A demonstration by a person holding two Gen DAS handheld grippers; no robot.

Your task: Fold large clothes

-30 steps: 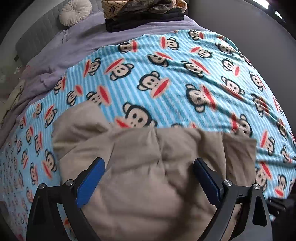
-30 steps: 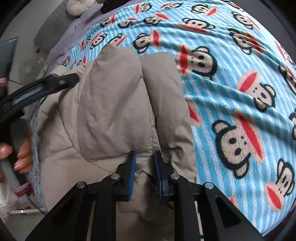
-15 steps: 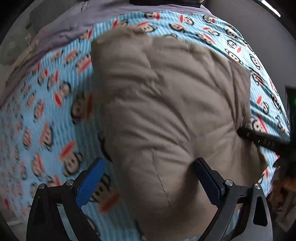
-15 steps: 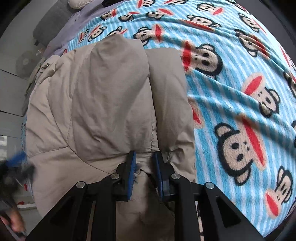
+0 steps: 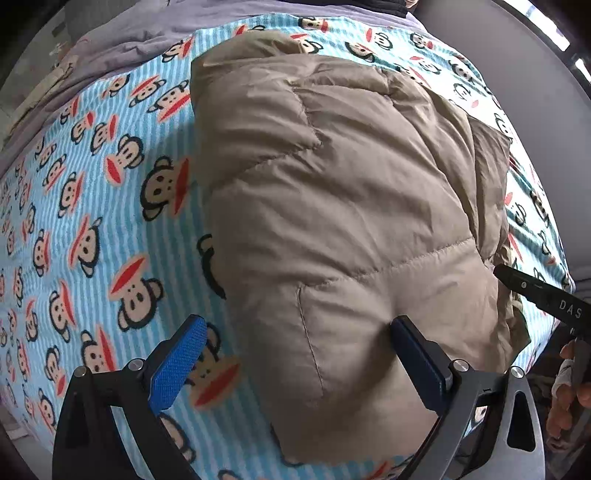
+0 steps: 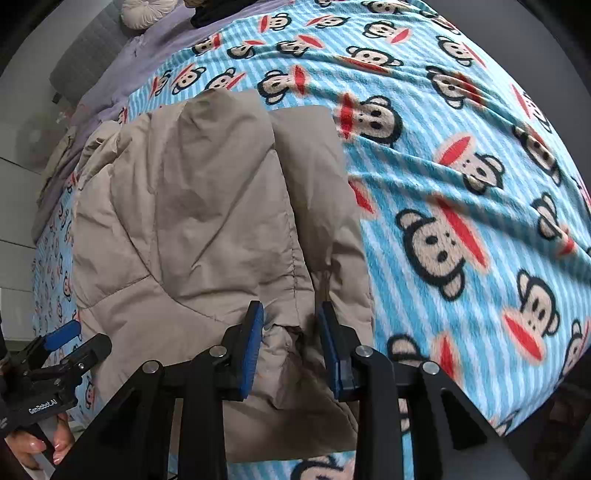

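Note:
A beige padded jacket lies folded on the blue monkey-print blanket. My left gripper hangs open above the jacket's near left edge. One of its fingers is over the jacket and the other is over the blanket. In the right wrist view the jacket lies lengthwise. My right gripper is at the jacket's near end; its jaws are opening, with a loose bunch of fabric between them. The left gripper shows at the lower left of that view, held by a hand.
The blanket spreads wide to the right of the jacket. A purple sheet, a round cushion and a dark clothes pile lie at the bed's head. The bed's edge runs close to both grippers.
The left gripper has swung from the jacket's far side to its near left edge and stayed open. The right jaws have widened and released the pinched jacket fold.

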